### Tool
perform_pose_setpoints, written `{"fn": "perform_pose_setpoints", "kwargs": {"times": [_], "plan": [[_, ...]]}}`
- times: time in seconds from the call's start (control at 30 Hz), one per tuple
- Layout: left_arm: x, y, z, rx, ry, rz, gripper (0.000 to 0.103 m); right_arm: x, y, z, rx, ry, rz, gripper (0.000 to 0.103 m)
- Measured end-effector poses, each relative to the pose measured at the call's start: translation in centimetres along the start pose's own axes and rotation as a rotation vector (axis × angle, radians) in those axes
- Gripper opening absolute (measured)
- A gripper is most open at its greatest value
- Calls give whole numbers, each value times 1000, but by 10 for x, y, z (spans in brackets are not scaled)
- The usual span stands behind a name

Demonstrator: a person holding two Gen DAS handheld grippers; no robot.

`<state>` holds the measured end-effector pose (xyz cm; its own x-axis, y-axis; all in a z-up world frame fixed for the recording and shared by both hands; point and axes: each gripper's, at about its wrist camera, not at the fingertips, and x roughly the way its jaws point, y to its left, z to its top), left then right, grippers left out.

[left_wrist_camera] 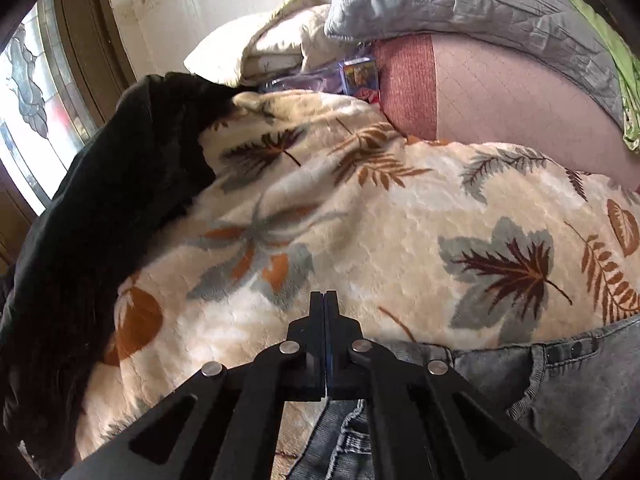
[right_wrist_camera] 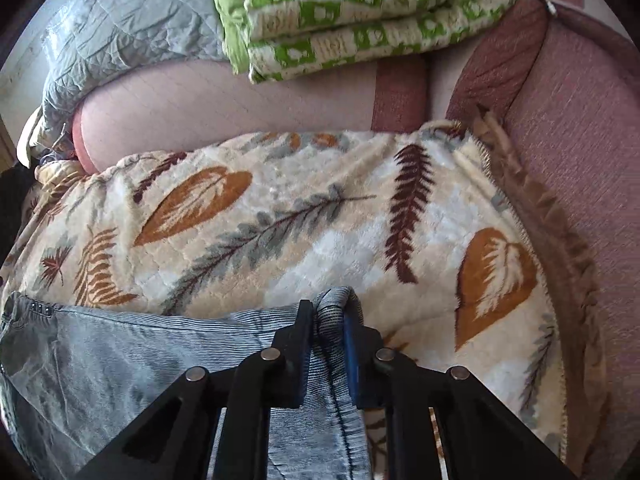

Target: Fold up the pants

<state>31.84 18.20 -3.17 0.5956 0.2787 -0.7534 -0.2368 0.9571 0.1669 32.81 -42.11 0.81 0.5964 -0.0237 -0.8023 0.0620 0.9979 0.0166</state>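
left tongs (left_wrist_camera: 325, 300): fully closed, pads pressed together, lower centre of frame; whether cloth is caught, cannot tell
right tongs (right_wrist_camera: 329, 312): nearly closed, pinching a bunched fold of the pants (right_wrist_camera: 120, 344)
pants: grey-blue denim, bottom of both views, lying on leaf-print blanket (right_wrist_camera: 280, 216)
background: grey quilt (left_wrist_camera: 460, 4) top, green patterned cloth (right_wrist_camera: 360, 8) upper centre

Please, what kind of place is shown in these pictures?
Probably a home living room or bedroom: a pink upholstered sofa covered by a leaf-patterned fleece blanket, with folded quilts stacked on its back and pillows nearby.
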Motion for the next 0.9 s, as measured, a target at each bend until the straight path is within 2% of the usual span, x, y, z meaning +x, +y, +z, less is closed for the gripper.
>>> {"fn": "perform_pose_setpoints", "kwargs": {"times": [0.1,0.13,0.17,0.2,0.23,0.3,0.33,0.37,0.4,0.43,0.47,0.5,0.53,0.6,0.7,0.77,0.83,0.9], "plan": [[18,3,-2,-15,54,9,0,14,2,3,-14,-17,-31,15],[23,4,-5,-28,71,10,0,28,4,2,-29,-6,-35,22],[25,5,-10,-43,81,16,0,48,4,0,-38,59,-53,29],[23,7,-14,-60,85,15,0,67,2,-4,-26,150,-80,49],[20,10,-17,-73,87,4,0,78,0,-9,-9,189,-85,52],[8,16,-24,-73,79,-18,0,67,-12,-14,57,138,-24,55],[-1,17,-29,-65,72,-27,1,57,-23,-17,120,115,22,64],[-10,18,-33,-52,68,-39,3,45,-35,-22,188,96,59,69],[-19,19,-38,-41,60,-58,9,33,-48,-28,246,82,88,73],[-27,19,-44,-29,58,-75,22,24,-60,-37,292,86,119,73],[-35,19,-50,-21,64,-90,31,19,-70,-46,328,110,153,73],[-42,19,-56,-18,64,-111,51,17,-76,-56,360,150,183,73],[-49,17,-62,-11,54,-127,60,16,-80,-66,380,193,206,73],[-61,11,-70,9,36,-140,60,18,-77,-81,381,255,233,72],[-67,3,-75,7,48,-178,60,28,-63,-91,362,303,255,67],[-62,2,-76,-31,84,-194,60,39,-53,-94,357,329,247,50],[-52,2,-80,-58,115,-182,60,38,-44,-92,311,320,191,18],[-44,-2,-84,-52,157,-159,61,28,-38,-92,288,310,176,15]]}}
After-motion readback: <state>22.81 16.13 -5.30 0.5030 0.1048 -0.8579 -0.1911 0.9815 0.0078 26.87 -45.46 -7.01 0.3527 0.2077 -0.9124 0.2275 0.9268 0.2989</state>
